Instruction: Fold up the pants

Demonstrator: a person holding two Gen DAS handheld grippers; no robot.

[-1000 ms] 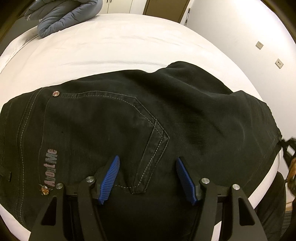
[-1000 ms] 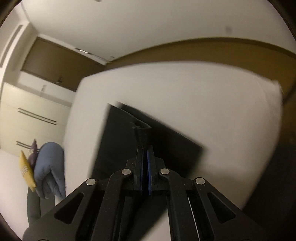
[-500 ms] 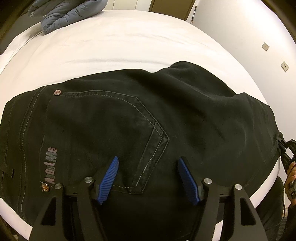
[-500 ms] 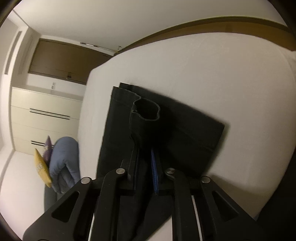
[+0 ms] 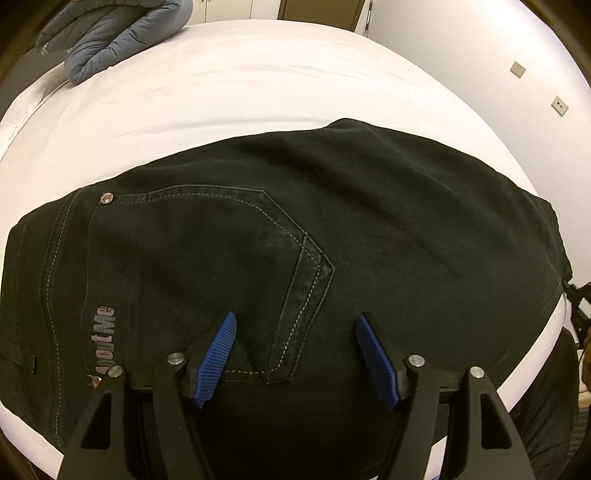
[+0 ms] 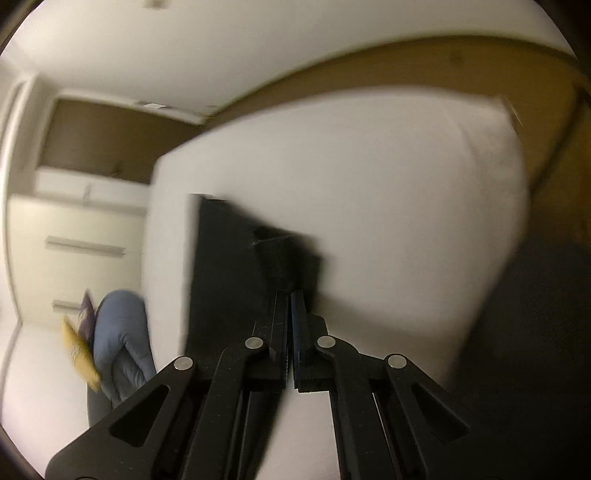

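Closest to the left camera, the left gripper [image 5: 295,326] hangs low over the black jeans [image 5: 369,229], its two blue ribbed fingers [image 5: 218,356] spread wide apart with nothing between them. Whether the tips touch the denim is hard to say from here. Under and between them sits the pointed lower end of the back pocket [image 5: 236,258], outlined in pale stitching, with a copper rivet [image 5: 107,198] at its upper left corner and grey lettering [image 5: 103,336] running along the left side near the waistband. The jeans lie spread flat across the near edge of the white bed [image 5: 277,81], filling most of the view.

In the right wrist view (a badly blurred one) the right gripper [image 6: 290,295] has its fingers pressed together on a bunched pinch of the jeans [image 6: 225,266], which rises as a dark fold just ahead of the tips. The rest of the dark cloth lies flat on the white bed [image 6: 388,184] beyond.

Further off, a grey-blue puffer jacket [image 5: 110,33] is heaped at the far left corner of the mattress; the right view shows it [image 6: 118,328] with something yellow [image 6: 79,354] just beside it. Past that stand cream drawers [image 6: 74,251] and a brown door [image 6: 118,144]. Two small wall plates [image 5: 517,68] sit on the white wall to the right
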